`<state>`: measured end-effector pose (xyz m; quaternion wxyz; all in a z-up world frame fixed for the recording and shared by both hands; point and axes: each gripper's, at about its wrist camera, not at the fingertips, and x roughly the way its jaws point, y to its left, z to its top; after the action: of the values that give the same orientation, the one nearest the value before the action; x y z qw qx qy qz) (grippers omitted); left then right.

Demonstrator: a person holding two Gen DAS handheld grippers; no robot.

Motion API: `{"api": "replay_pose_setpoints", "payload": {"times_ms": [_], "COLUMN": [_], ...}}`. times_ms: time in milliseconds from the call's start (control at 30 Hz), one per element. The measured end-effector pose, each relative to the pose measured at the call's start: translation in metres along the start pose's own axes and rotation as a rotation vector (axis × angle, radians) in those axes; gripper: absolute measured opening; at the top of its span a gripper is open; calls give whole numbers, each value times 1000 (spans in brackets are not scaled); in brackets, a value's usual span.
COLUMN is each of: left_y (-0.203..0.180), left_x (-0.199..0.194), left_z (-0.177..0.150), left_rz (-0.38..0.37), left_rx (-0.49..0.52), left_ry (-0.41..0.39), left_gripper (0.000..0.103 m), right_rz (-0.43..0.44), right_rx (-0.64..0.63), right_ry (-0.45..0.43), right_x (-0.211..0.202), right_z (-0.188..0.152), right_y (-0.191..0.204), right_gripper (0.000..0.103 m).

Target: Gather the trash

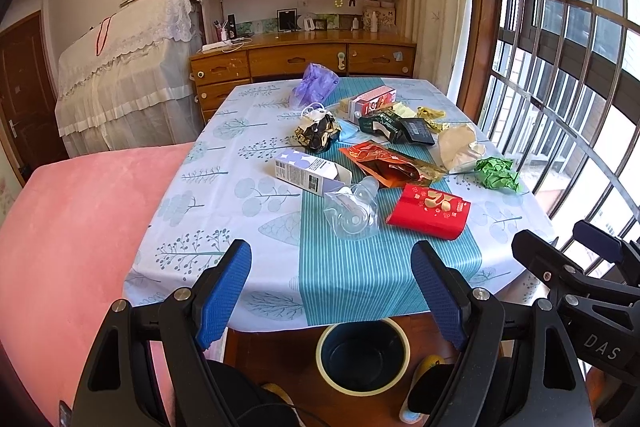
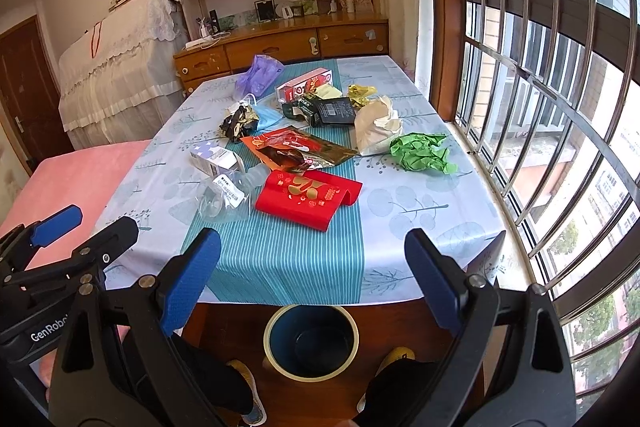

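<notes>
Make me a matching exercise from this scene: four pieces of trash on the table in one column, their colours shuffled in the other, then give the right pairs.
Things:
1. crumpled paper ball
2. folded envelope
3. plastic bag
4. face mask

Colours:
A. purple
B. light blue
C. green
D. red with gold print

Pairs: 1-C, 2-D, 3-A, 4-B
</notes>
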<state>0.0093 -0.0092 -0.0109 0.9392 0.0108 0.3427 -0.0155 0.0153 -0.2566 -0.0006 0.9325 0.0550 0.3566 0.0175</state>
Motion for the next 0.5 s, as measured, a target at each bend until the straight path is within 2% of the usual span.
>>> {"api": "replay_pose_setpoints", "payload": {"times_ms": [267, 500], "left_y": [4, 15], "left_x": [11, 35], "left_z": [12, 26], "left_rz": [-26, -47], "left_rx": [6, -10], "left_ry": [7, 53], "left_gripper": [83, 81], "right_rz": [-8, -13], "right_rx": [-6, -23], "right_ry": [2, 16], "right_x": [8, 23], "right_z": [6, 15], "right_y": [-1, 1], "right_gripper": [92, 92]}}
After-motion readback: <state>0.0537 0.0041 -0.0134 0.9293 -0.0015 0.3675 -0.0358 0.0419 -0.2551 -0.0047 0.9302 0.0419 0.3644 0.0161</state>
